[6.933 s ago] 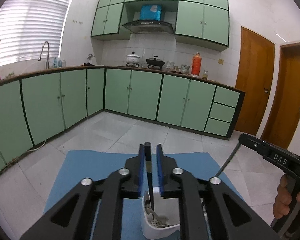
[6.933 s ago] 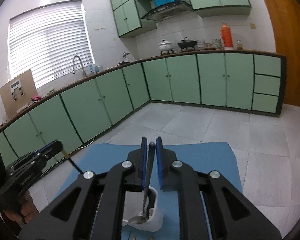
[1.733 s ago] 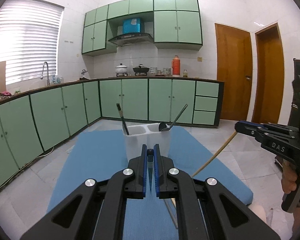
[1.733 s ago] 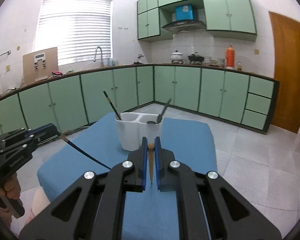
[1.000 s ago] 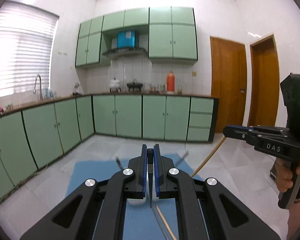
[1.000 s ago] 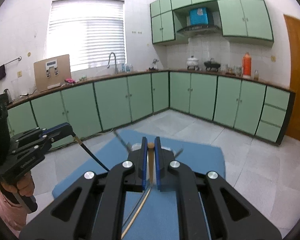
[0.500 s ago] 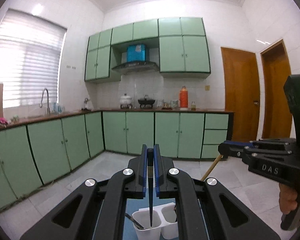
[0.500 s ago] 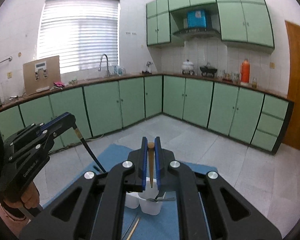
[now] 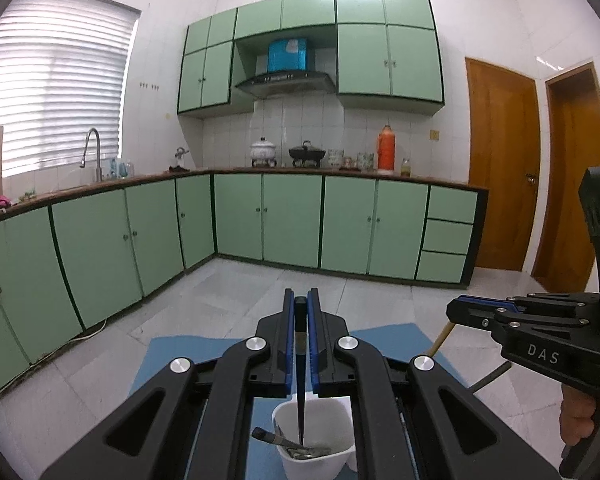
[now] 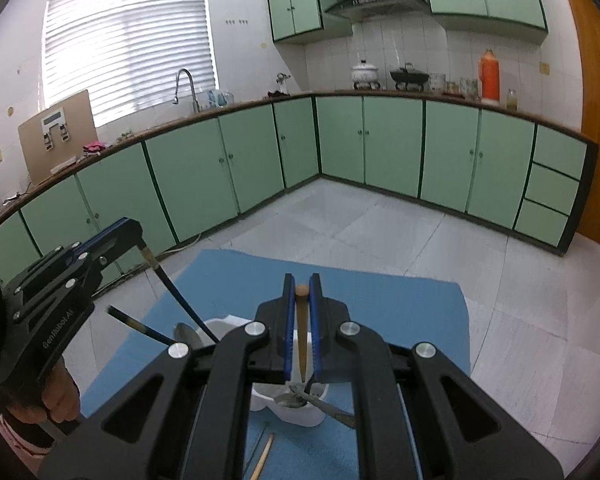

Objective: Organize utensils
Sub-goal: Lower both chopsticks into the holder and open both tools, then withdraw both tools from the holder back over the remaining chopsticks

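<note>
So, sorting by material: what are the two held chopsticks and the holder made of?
Left gripper's chopstick: glossy black, maybe lacquer or plastic. Right gripper's chopstick: matte tan, likely wood or bamboo. Utensil holder: smooth glossy white, ceramic or plastic.

Glossy white ceramic-looking holder (image 9: 314,462), matt blue cloth mat (image 10: 400,300), smooth wooden chopstick (image 10: 301,332), shiny metal spoon (image 10: 296,399)

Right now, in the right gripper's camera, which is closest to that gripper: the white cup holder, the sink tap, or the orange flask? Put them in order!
From the right gripper:
1. White cup holder, just below its tips on the blue mat.
2. Sink tap, left counter by the window.
3. Orange flask, far back counter, right.
</note>
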The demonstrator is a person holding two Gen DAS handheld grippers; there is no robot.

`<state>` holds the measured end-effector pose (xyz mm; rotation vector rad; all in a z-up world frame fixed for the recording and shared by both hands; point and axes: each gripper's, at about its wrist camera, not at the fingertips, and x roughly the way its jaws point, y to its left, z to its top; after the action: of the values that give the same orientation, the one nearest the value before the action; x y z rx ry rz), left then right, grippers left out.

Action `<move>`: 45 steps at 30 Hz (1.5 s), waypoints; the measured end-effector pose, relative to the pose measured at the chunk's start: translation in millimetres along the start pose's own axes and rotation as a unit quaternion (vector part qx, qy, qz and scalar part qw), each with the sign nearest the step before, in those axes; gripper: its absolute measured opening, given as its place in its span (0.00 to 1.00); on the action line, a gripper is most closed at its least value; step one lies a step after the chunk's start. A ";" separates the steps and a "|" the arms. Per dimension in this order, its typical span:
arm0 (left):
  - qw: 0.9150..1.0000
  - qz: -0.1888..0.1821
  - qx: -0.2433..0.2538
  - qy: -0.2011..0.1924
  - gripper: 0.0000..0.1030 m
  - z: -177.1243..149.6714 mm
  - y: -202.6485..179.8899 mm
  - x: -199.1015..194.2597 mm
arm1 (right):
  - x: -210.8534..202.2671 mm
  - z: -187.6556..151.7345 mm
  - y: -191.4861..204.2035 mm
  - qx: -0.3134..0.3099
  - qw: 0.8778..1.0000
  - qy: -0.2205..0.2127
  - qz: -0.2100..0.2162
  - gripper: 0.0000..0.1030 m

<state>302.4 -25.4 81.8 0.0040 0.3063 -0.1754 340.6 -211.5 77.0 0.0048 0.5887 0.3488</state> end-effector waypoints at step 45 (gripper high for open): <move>1.000 0.014 -0.004 -0.011 0.86 -44.1 0.4 -83.0 | -86.8 -82.6 -30.3 0.025 0.994 -0.080 -0.065 0.87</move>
<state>211.4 -9.5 64.7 -0.0015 0.2844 -0.1458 238.1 -275.9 52.1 0.0414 0.4372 0.2040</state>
